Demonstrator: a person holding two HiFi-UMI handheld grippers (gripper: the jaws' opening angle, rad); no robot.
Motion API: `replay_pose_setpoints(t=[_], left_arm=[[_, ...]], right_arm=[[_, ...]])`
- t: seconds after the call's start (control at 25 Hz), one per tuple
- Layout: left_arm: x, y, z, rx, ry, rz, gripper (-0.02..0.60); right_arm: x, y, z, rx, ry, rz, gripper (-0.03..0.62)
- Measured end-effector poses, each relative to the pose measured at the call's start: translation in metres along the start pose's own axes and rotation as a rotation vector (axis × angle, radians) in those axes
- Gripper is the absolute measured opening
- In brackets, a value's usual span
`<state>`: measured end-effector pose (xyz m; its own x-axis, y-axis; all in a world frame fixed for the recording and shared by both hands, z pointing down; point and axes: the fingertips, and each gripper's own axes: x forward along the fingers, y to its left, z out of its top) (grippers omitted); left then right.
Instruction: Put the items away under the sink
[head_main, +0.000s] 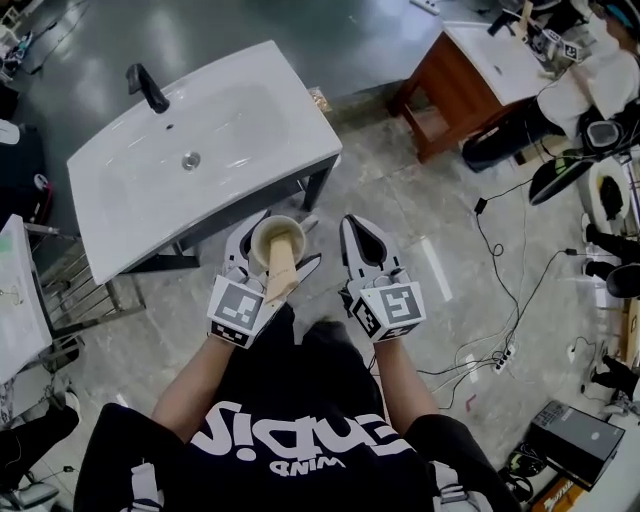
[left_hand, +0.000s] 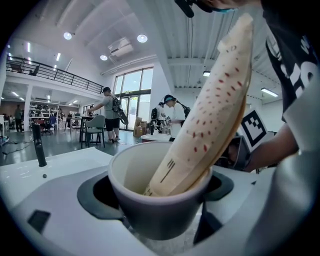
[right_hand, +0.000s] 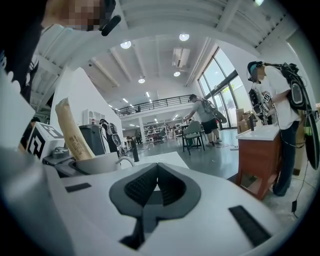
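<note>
My left gripper (head_main: 268, 243) is shut on a white cup (head_main: 277, 239) that holds a tan tube (head_main: 282, 272) with red dots, leaning back toward me. In the left gripper view the cup (left_hand: 159, 200) fills the gap between the jaws and the tube (left_hand: 210, 105) stands tilted to the upper right. My right gripper (head_main: 362, 243) is shut and holds nothing; its pads (right_hand: 172, 189) meet at the tips. Both grippers hover in front of the white sink (head_main: 200, 150) with its black tap (head_main: 147, 87). The space under the sink is mostly hidden.
A metal frame (head_main: 310, 190) carries the sink. A second wooden sink cabinet (head_main: 460, 85) stands at the upper right. Cables and a power strip (head_main: 505, 352) lie on the floor to the right. People stand in the background (left_hand: 109, 112).
</note>
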<state>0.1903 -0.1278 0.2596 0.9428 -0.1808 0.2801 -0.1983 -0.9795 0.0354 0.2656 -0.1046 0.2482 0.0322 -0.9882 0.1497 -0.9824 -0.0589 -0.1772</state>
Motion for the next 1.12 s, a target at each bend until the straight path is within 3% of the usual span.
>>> replay_pose_setpoints(t=[0.48,1.12], left_arm=[[0.040,-0.005,-0.083,0.018,0.013,0.039,0.469],[0.079,0.046,-0.217,0.025,0.009,0.117,0.469]], right_arm=[[0.028,-0.031,-0.084,-0.026,0.017,0.059,0.018],[0.094,-0.050,-0.222,-0.043,0.034,0.139,0.018]])
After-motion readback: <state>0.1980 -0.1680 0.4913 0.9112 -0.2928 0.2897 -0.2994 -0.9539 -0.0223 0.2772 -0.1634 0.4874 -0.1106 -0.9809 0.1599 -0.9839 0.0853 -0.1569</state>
